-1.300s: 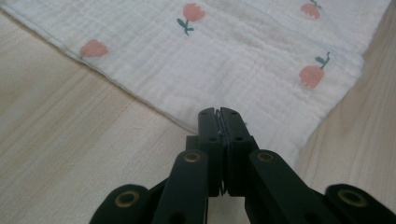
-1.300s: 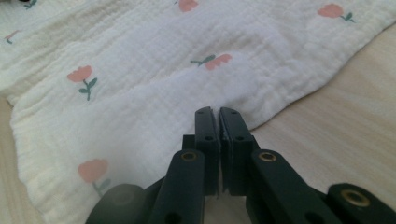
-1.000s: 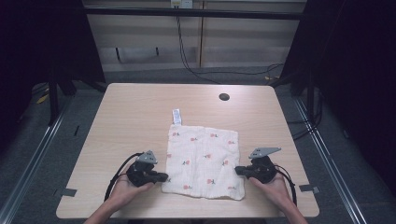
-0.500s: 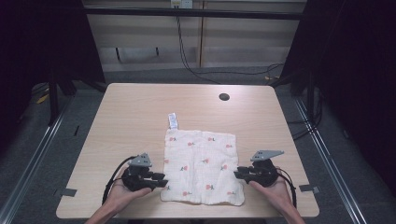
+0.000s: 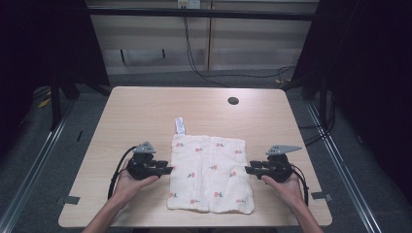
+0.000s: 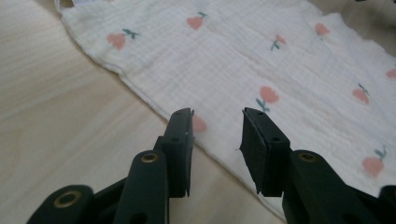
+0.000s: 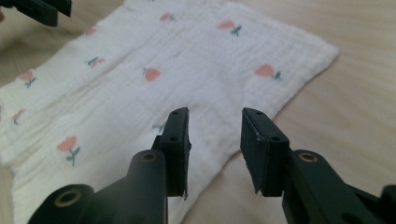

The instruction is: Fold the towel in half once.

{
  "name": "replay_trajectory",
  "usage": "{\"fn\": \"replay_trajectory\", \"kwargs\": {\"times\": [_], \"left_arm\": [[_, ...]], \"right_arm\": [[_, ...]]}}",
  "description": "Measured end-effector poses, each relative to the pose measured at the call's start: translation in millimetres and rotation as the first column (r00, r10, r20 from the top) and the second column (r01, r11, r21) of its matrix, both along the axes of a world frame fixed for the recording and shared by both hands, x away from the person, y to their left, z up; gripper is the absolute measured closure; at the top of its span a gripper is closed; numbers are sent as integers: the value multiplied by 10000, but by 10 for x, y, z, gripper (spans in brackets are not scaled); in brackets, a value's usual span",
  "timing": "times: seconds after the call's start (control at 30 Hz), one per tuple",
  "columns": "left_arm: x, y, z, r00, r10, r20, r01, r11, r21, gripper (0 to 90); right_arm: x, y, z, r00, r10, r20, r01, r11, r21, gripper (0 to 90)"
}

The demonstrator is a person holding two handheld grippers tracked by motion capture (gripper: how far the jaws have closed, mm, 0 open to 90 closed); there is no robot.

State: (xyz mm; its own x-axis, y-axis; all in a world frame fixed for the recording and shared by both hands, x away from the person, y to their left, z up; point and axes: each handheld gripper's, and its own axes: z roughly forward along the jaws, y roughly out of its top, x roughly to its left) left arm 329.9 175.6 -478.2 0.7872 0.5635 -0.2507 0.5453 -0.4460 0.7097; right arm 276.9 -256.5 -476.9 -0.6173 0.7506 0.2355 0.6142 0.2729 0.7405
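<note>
A white muslin cloth (image 5: pixel 210 174) printed with small red flowers lies flat near the front edge of the light wood worktop (image 5: pixel 145 111), between the two grippers. A small white tag (image 5: pixel 180 125) sticks out from its far left corner.

Left gripper (image 5: pixel 165 169): held level just off the cloth's left edge, tips pointing at it. Its jaws have just been opening; in the left gripper view (image 6: pixel 215 135) they stand apart above the cloth's hem, with nothing pinched between them.

Right gripper (image 5: pixel 248 170): level at the cloth's right edge, tips pointing inward. Its jaws have likewise just been opening; the right gripper view (image 7: pixel 214 133) shows them parted over the edge, not clamping the fabric.

A dark round grommet hole (image 5: pixel 233 101) sits in the worktop toward the far side, well apart from the cloth.
</note>
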Motion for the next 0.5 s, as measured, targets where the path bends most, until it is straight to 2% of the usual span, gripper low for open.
{"fn": "replay_trajectory", "kwargs": {"times": [0.1, 0.17, 0.2, 0.23, 0.27, 0.3, 0.33, 0.4, 0.5], "left_arm": [[139, -32, -13, 9999, 115, -8, -115, 9999, -48, 659], [192, -70, -69, 9999, -114, 43, 113, 9999, 107, 737], [192, -70, -69, 9999, -114, 43, 113, 9999, 107, 757], [194, -91, -96, 9998, -204, 25, 203, 9996, 196, 761], [191, -108, -108, 9993, -370, -18, 370, 9988, 316, 761], [182, -121, -107, 9990, -436, 47, 434, 9983, 382, 761], [188, -120, -101, 9992, -385, 133, 380, 9987, 335, 758], [244, -79, -79, 9999, -78, 100, 77, 9998, 156, 740], [384, -10, -74, 9990, 441, -38, -442, 9990, -83, 729]], "right_arm": [[133, 0, 35, 9998, -115, 141, 114, 9999, 96, 643], [304, 1, 74, 9991, -268, 326, 264, 9996, 133, 667], [304, 1, 74, 9991, -268, 326, 264, 9996, 133, 667], [456, -5, 66, 9989, -383, 275, 381, 9992, 80, 690], [456, -5, 66, 9989, -383, 275, 381, 9992, 80, 690], [527, -2, 42, 9982, -543, 245, 539, 9984, 170, 698], [598, 5, 10, 9983, -562, 146, 558, 9980, 281, 701], [717, 41, -36, 9976, -670, 175, 672, 9977, -81, 706], [872, 51, -94, 9959, -901, 30, 901, 9957, -213, 705]]}}
